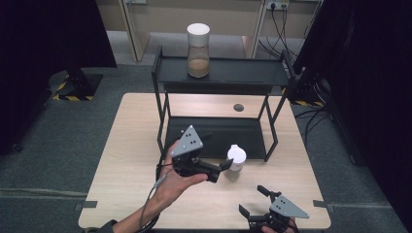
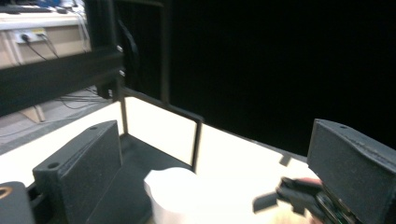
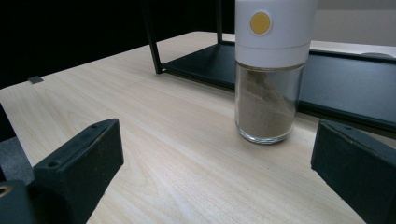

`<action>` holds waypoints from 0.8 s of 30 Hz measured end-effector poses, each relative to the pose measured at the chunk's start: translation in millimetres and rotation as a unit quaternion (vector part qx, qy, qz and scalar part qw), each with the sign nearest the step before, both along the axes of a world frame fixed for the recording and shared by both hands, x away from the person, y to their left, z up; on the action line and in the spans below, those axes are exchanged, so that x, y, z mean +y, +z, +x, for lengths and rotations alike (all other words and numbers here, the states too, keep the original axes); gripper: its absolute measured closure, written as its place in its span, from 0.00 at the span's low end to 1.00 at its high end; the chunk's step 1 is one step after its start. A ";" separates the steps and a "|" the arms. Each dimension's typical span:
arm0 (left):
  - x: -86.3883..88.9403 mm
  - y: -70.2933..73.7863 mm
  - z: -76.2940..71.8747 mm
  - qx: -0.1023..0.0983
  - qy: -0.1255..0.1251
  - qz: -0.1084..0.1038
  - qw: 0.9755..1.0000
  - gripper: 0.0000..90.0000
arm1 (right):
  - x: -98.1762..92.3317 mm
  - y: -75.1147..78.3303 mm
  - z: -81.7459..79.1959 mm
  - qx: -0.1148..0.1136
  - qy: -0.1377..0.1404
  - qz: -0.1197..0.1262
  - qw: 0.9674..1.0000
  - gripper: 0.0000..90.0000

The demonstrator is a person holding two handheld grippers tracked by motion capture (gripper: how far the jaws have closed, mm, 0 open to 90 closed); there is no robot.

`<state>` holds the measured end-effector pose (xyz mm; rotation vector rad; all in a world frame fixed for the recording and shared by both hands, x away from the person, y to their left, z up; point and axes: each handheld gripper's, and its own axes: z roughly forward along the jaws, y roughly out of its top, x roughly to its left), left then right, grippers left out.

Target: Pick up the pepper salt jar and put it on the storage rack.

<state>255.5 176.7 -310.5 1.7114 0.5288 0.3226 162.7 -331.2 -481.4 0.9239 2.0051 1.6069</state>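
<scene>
A small glass jar of brown powder with a white cap (image 1: 236, 158) stands on the wooden table, just in front of the black rack's lower shelf. My left gripper (image 1: 216, 151) is held level beside it and is open. In the left gripper view the white cap (image 2: 175, 191) sits low between the two pads. My right gripper (image 1: 253, 200) hovers near the table's front edge, open and pointing toward the jar. In the right gripper view the jar (image 3: 268, 93) stands upright ahead of the spread jaws, a yellow dot on its cap.
A black two-level rack (image 1: 243, 73) stands on the table (image 1: 131, 145). A taller jar of brown powder with a white lid (image 1: 198, 51) is on its top shelf. The lower shelf (image 1: 214, 131) is bare. Cables and dark curtains surround the table.
</scene>
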 end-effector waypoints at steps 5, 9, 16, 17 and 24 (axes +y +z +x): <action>-0.9 -14.7 -11.0 0.000 -0.019 0.006 1.000 0.03 | 0.4 0.0 0.0 0.000 0.001 -0.001 1.000 0.03; -0.7 -23.6 -18.5 0.001 -0.025 0.007 1.000 0.03 | 0.4 0.1 0.1 0.000 0.001 -0.002 1.000 0.03; -1.8 -40.9 -29.4 0.010 -0.042 0.013 0.999 0.03 | 0.7 0.2 -0.1 0.001 0.001 -0.002 1.000 0.03; -1.4 -43.7 -30.6 0.012 -0.044 0.011 0.999 0.03 | 0.7 0.2 0.1 0.001 0.001 -0.003 1.000 0.03; -0.3 -56.5 -38.7 0.017 -0.050 0.011 0.999 0.03 | 1.5 0.2 0.4 0.002 0.002 -0.004 1.000 0.03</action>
